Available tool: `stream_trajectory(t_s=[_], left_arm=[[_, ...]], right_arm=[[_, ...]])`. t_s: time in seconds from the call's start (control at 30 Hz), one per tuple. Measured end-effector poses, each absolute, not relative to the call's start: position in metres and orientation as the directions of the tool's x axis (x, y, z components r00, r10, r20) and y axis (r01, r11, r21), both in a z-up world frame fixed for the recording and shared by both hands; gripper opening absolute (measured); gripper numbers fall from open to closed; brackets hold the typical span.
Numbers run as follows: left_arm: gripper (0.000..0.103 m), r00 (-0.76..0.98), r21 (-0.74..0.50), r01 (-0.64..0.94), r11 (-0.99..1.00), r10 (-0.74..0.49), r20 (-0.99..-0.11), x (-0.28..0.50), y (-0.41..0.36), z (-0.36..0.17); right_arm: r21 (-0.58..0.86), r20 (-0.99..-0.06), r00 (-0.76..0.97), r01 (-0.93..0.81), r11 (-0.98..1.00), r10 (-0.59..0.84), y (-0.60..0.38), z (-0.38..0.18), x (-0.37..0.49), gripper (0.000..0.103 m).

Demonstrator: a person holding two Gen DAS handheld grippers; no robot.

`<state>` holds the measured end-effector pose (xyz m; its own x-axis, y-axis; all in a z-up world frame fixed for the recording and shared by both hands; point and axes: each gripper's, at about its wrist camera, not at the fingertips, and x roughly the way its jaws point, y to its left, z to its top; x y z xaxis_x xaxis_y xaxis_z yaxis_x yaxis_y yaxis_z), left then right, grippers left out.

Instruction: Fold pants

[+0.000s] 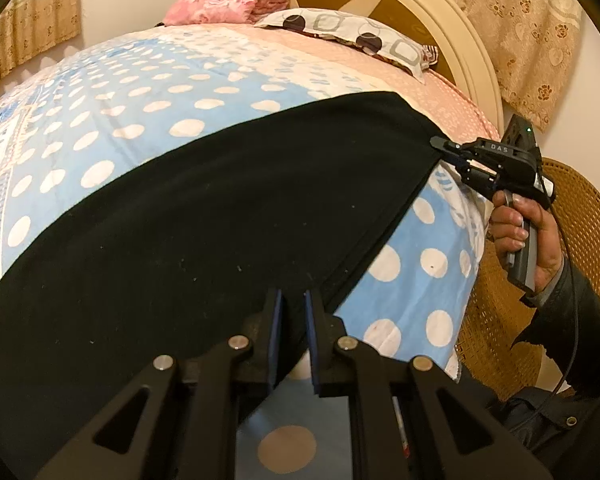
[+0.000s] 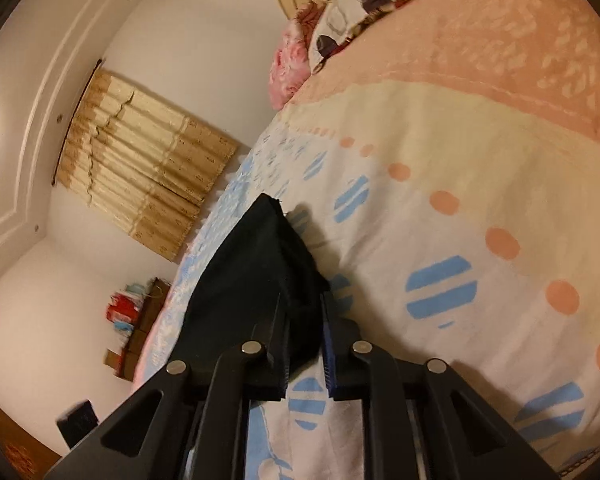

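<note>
Black pants [image 1: 220, 208] lie spread flat across the polka-dot bedspread [image 1: 120, 120], running from lower left to upper right. At the bottom of the left wrist view, my left gripper [image 1: 293, 304] is shut on the pants' near edge, with black cloth between its blue pads. At the far right corner of the pants, my right gripper [image 1: 440, 145] pinches the cloth, and a person's hand [image 1: 540, 236] grasps its handle. In the right wrist view, that corner of the pants [image 2: 252, 264] rises in a peak from the bed into the right gripper [image 2: 303, 312], which is shut on it.
A patterned pillow [image 1: 348, 34] and a folded pink blanket [image 1: 224, 4] lie at the head of the bed by the round headboard [image 1: 440, 12]. A wicker chair [image 1: 580, 208] stands beside the bed's right edge. Gold curtains [image 2: 148, 168] hang on the far wall.
</note>
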<state>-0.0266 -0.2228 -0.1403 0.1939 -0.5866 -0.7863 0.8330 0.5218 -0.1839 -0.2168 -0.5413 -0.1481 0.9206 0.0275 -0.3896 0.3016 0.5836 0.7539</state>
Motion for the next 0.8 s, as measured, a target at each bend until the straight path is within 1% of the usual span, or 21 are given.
stream_trajectory(t_s=[0.1, 0.23, 0.33, 0.4, 0.5, 0.6, 0.67, 0.73, 0.8], left_arm=[[0.014, 0.189, -0.199, 0.826, 0.527, -0.592, -0.784, -0.025, -0.223, -0.141], [0.014, 0.189, -0.209, 0.815, 0.54, -0.59, -0.785, -0.024, -0.22, -0.138], [0.014, 0.226, -0.189, 0.803, 0.565, -0.583, -0.78, -0.023, -0.207, -0.128], [0.014, 0.265, -0.171, 0.787, 0.592, -0.576, -0.774, -0.022, -0.188, -0.12], [0.014, 0.316, -0.157, 0.751, 0.642, -0.557, -0.768, -0.017, -0.156, -0.111], [0.014, 0.363, -0.14, 0.709, 0.691, -0.528, -0.767, -0.014, -0.124, -0.109], [0.014, 0.39, -0.138, 0.678, 0.722, -0.512, -0.765, -0.012, -0.102, -0.107], [0.014, 0.414, -0.135, 0.652, 0.746, -0.5, -0.76, -0.012, -0.084, -0.106], [0.014, 0.432, -0.142, 0.625, 0.767, -0.492, -0.756, -0.012, -0.066, -0.105]], right_arm=[[0.752, -0.367, 0.93, 0.281, 0.596, 0.025, -0.538, -0.139, -0.217, 0.01], [0.699, -0.335, 0.942, 0.237, 0.675, 0.017, -0.519, -0.104, -0.212, 0.01], [0.605, -0.32, 0.947, 0.181, 0.775, 0.028, -0.485, -0.067, -0.199, 0.01], [0.528, -0.313, 0.948, 0.119, 0.841, 0.062, -0.451, -0.043, -0.181, 0.01], [0.402, -0.337, 0.933, 0.024, 0.915, 0.123, -0.392, -0.022, -0.151, 0.01], [0.289, -0.381, 0.903, -0.087, 0.953, 0.198, -0.325, -0.02, -0.121, 0.01], [0.256, -0.409, 0.871, -0.176, 0.951, 0.271, -0.282, -0.026, -0.101, 0.01], [0.213, -0.441, 0.842, -0.239, 0.947, 0.312, -0.244, -0.033, -0.087, 0.01], [0.205, -0.466, 0.805, -0.306, 0.93, 0.367, -0.215, -0.044, -0.077, 0.01]])
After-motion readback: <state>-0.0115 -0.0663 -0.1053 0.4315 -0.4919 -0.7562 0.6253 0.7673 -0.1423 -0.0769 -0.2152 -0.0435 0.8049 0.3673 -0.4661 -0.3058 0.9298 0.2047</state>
